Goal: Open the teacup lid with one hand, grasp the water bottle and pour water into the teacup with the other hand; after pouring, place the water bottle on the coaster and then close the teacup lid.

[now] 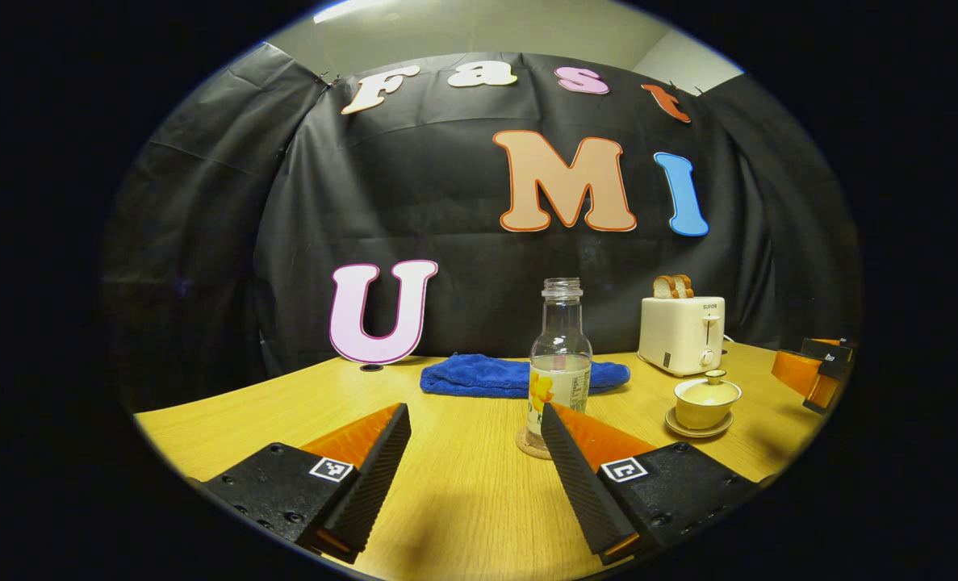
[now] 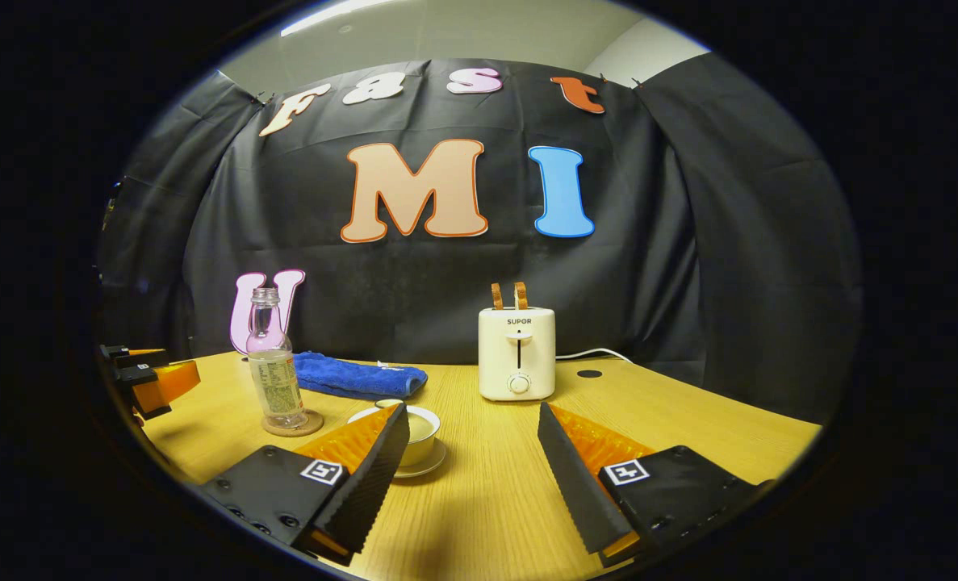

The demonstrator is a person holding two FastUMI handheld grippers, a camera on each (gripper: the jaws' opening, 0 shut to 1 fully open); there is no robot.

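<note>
Water bottle (image 1: 560,355), part full, stands uncapped on coaster (image 1: 532,445); lidded teacup (image 1: 706,399) nearby; both grippers wide apart, empty.

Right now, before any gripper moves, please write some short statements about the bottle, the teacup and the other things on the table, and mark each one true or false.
1. The clear glass water bottle stands upright on the round cork coaster. True.
2. The pale ceramic teacup has its lid off. False: the lid sits on it.
3. The left gripper is shut on the bottle. False: it is open and holds nothing.
4. Bread slices stick up from the white toaster. True.
5. The blue cloth lies behind the bottle. True.
</note>
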